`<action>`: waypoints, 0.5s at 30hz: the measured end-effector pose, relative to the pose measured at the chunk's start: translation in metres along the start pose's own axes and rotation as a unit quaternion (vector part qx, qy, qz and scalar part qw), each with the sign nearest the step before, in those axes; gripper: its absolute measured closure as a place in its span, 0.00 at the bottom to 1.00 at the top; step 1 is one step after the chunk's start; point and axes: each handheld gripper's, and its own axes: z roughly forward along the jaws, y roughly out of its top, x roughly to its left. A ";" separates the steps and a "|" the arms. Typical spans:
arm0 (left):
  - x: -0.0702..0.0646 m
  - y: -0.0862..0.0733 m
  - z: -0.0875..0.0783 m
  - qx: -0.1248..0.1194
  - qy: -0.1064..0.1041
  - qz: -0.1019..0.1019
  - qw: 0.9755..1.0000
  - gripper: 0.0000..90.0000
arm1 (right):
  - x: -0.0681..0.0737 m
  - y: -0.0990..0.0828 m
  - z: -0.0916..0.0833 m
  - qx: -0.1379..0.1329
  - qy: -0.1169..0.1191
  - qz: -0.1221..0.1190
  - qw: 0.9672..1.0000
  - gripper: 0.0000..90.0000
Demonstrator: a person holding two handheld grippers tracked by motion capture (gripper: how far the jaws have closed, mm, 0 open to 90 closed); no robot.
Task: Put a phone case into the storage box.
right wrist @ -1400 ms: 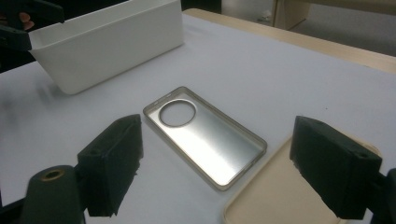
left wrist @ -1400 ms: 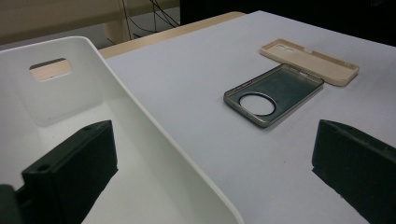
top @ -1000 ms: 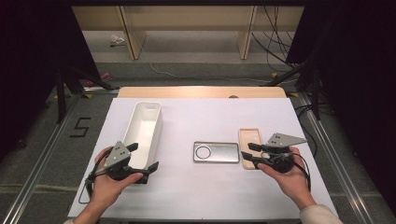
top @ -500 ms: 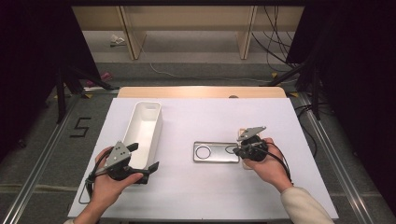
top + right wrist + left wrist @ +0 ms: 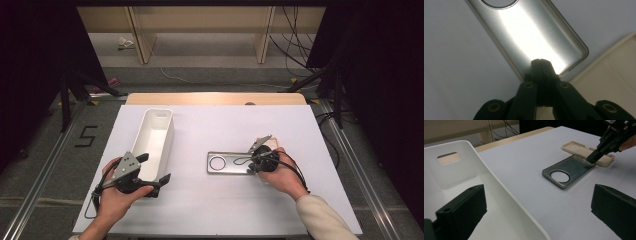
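1. The right tool (image 5: 254, 161) has its jaws pressed together; in the right tool view the tips meet on the short end of the grey phone case (image 5: 529, 35), whose edge may be pinched between them
2. That case lies flat on the white table (image 5: 300, 130), just beside a beige phone case (image 5: 584, 151)
3. The left tool (image 5: 152, 170) stands wide open, straddling the wall of the white bin (image 5: 157, 135)
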 end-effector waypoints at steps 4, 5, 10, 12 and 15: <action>0.000 0.000 0.000 0.001 0.000 0.000 1.000 0.00 | 0.005 0.001 0.003 0.012 0.009 -0.006 1.000 1.00; 0.000 0.000 0.000 0.001 0.000 0.000 1.000 0.00 | 0.005 0.001 0.003 0.012 0.009 -0.006 1.000 1.00; 0.000 0.000 0.000 0.000 -0.001 0.001 1.000 0.00 | 0.013 0.004 0.006 0.020 0.036 -0.018 0.999 1.00; 0.000 0.000 0.000 0.000 -0.001 0.000 1.000 0.00 | 0.018 0.006 0.006 0.023 0.044 -0.020 0.999 1.00; 0.000 0.000 0.000 0.000 -0.001 0.000 1.000 0.00 | 0.025 0.009 0.008 0.024 0.062 -0.026 0.997 1.00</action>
